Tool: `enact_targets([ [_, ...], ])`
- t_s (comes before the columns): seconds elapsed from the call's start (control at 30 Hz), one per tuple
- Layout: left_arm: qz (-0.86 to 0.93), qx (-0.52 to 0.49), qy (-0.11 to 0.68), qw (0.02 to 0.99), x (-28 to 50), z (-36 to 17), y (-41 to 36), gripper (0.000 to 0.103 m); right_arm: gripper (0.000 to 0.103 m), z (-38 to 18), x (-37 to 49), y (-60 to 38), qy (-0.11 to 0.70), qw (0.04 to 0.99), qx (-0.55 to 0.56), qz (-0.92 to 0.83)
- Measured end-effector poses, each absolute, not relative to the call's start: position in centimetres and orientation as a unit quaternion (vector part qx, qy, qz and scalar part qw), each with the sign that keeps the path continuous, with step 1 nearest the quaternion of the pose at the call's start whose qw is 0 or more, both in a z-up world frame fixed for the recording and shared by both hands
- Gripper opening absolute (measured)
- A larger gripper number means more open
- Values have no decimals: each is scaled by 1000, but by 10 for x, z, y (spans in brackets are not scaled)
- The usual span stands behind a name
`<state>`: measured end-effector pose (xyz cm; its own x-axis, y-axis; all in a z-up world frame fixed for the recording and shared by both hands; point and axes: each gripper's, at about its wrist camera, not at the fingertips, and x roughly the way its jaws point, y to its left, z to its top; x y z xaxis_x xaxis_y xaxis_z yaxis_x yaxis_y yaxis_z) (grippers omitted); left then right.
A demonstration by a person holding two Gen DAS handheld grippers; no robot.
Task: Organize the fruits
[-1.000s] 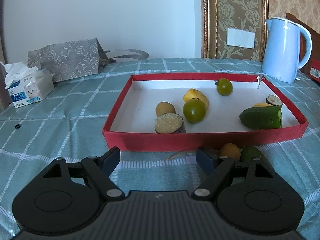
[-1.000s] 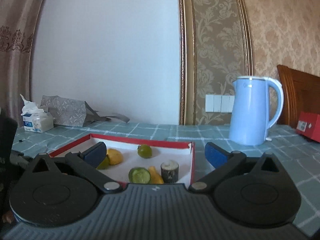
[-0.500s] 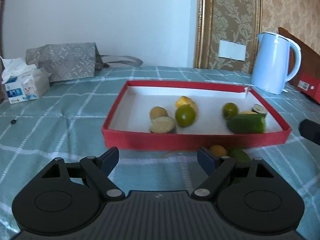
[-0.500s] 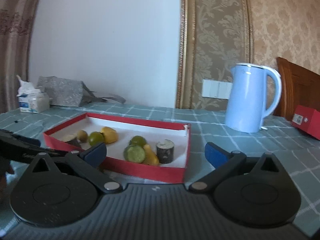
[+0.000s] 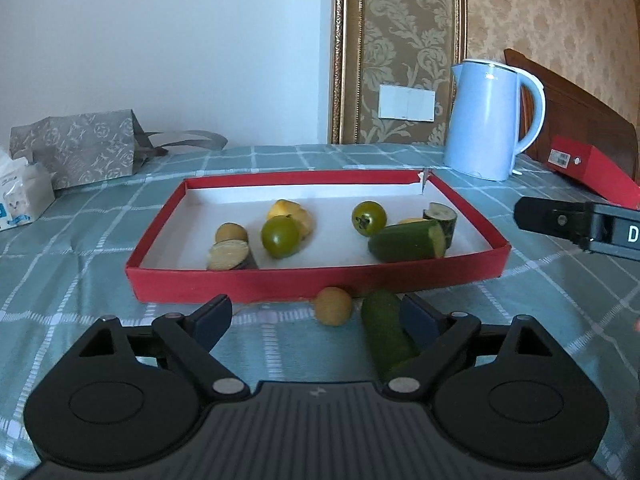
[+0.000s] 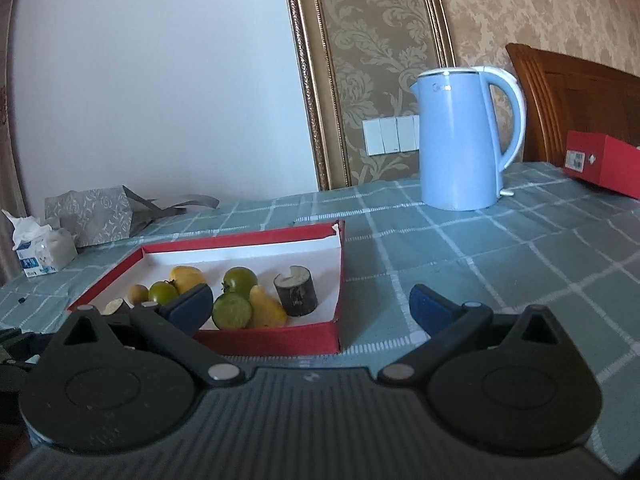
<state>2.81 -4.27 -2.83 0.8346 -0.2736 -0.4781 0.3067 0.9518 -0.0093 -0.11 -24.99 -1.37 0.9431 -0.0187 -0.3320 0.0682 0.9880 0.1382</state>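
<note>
Most produce sits in the red box lid (image 5: 316, 278) ahead; a small yellow fruit (image 5: 333, 306) and cucumber piece (image 5: 386, 330) remain between my left gripper (image 5: 316, 316) fingers (jaws opening, gripping nothing).

A: What colour is the shallow cardboard tray (image 5: 316, 280)?

B: Red outside, white inside. The cloth on the table (image 5: 80, 248) is teal with a check of white lines.

A: And the fruits in the tray?

B: 2 round tomatoes (image 5: 281, 237) are green, the cut cucumber piece (image 5: 406, 242) is dark green with a pale face, and 1 lumpy fruit (image 5: 294, 213) is yellow.

A: The tall plastic kettle (image 6: 460, 140)?

B: Light blue. The paper bag (image 5: 80, 152) is grey with a pale flower pattern, and the wallpaper (image 6: 520, 12) is beige with damask leaves.
</note>
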Motion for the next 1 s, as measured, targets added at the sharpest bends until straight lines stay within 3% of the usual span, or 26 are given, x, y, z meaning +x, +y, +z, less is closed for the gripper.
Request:
enact_targets([
  [0.63,-185,46,281,940,33,-39,-76,96,103,-15,4,-246,186,980,54,-43],
  [0.9,-192,68,297,933,42,-44,-91,96,103,-31,25,-254,264,958,36,-105],
  [1.0,-189,71,303,931,46,-46,-95,100,103,-32,27,-260,270,955,45,-111],
])
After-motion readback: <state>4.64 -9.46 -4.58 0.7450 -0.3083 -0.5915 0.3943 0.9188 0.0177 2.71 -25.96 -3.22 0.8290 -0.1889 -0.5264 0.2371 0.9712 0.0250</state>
